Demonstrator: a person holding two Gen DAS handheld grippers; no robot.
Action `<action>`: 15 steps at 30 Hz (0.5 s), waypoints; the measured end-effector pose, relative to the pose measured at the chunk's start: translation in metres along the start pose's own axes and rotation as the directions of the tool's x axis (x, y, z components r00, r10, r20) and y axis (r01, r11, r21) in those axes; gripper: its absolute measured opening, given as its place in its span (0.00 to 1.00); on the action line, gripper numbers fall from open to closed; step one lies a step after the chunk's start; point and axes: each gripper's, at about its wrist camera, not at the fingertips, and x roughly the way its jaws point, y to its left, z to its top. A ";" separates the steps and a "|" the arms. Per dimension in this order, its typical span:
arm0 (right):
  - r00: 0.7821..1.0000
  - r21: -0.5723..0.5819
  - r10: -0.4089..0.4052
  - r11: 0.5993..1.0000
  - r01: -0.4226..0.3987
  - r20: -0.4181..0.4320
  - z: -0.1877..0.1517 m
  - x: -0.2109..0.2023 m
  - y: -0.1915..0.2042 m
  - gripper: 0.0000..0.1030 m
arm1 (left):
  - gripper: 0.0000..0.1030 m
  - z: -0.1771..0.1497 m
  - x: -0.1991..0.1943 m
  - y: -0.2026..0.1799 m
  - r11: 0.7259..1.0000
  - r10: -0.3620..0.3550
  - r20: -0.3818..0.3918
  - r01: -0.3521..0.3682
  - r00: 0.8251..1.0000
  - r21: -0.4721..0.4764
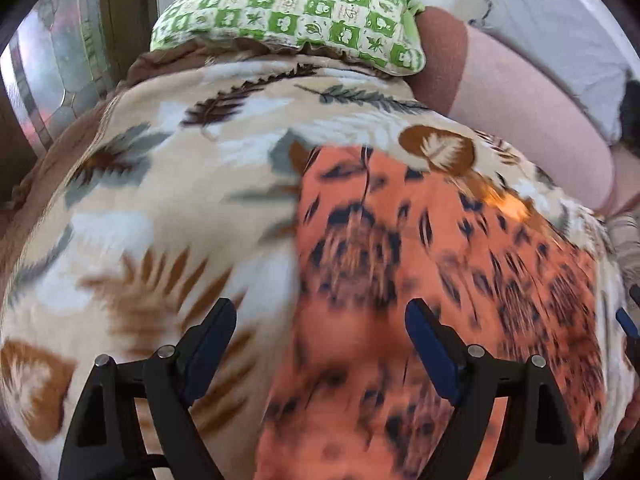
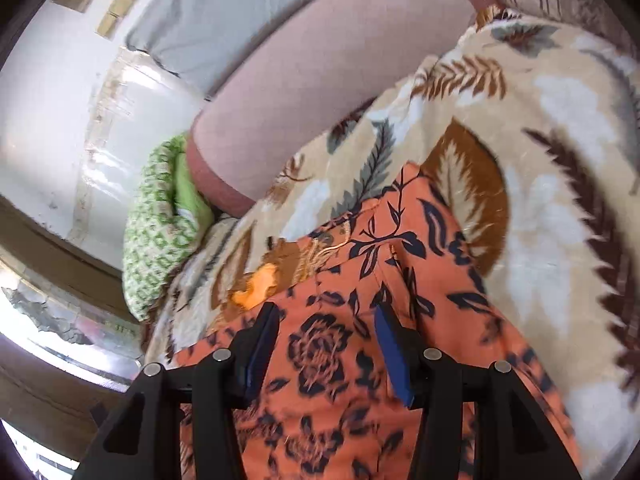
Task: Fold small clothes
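An orange garment with a dark floral print (image 1: 420,260) lies spread on a beige leaf-patterned blanket (image 1: 160,184). My left gripper (image 1: 320,320) is open and empty, hovering over the garment's left edge, its left finger above the blanket. The view is motion-blurred. In the right wrist view the same garment (image 2: 344,344) fills the lower middle on the blanket (image 2: 540,160). My right gripper (image 2: 326,320) is open and empty just above the garment. A tip of the right gripper shows at the right edge of the left view (image 1: 626,320).
A green-and-white patterned pillow (image 1: 288,12) lies at the head of the bed, also in the right view (image 2: 160,224). A pink bolster (image 1: 532,116) and a grey pillow (image 1: 560,40) lie to the right. A window is at the left.
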 end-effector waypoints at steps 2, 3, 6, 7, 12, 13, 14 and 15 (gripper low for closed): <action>1.000 -0.015 0.000 1.000 0.000 0.010 -0.009 -0.030 -0.004 0.58 | 0.84 -0.029 -0.017 0.016 0.999 -0.034 -0.034 0.034 0.999 0.002; 1.000 -0.019 -0.015 1.000 0.015 0.015 -0.016 -0.045 -0.007 0.58 | 0.84 -0.041 -0.024 0.021 0.999 -0.044 -0.038 0.044 0.998 0.004; 0.999 -0.022 -0.028 0.999 0.028 0.018 -0.036 -0.088 -0.027 0.59 | 0.84 -0.082 -0.057 0.039 0.999 -0.040 -0.023 0.041 0.999 0.036; 0.999 -0.018 -0.035 0.999 0.035 0.017 -0.042 -0.102 -0.035 0.59 | 0.84 -0.095 -0.066 0.043 0.998 -0.043 -0.026 0.044 0.999 0.048; 0.994 0.044 -0.090 0.995 0.093 -0.065 -0.080 -0.165 -0.095 0.60 | 0.84 -0.139 -0.086 0.060 0.989 -0.115 -0.109 0.123 0.987 0.079; 0.992 0.055 -0.091 0.994 0.096 -0.088 -0.086 -0.172 -0.105 0.62 | 0.84 -0.143 -0.085 0.059 0.987 -0.128 -0.123 0.138 0.984 0.080; 0.988 0.070 -0.086 0.993 0.096 -0.126 -0.091 -0.176 -0.115 0.63 | 0.84 -0.147 -0.085 0.059 0.986 -0.137 -0.136 0.149 0.981 0.078; 0.977 0.091 -0.087 0.990 0.106 -0.195 -0.099 -0.178 -0.126 0.63 | 0.84 -0.150 -0.084 0.059 0.985 -0.142 -0.151 0.155 0.978 0.073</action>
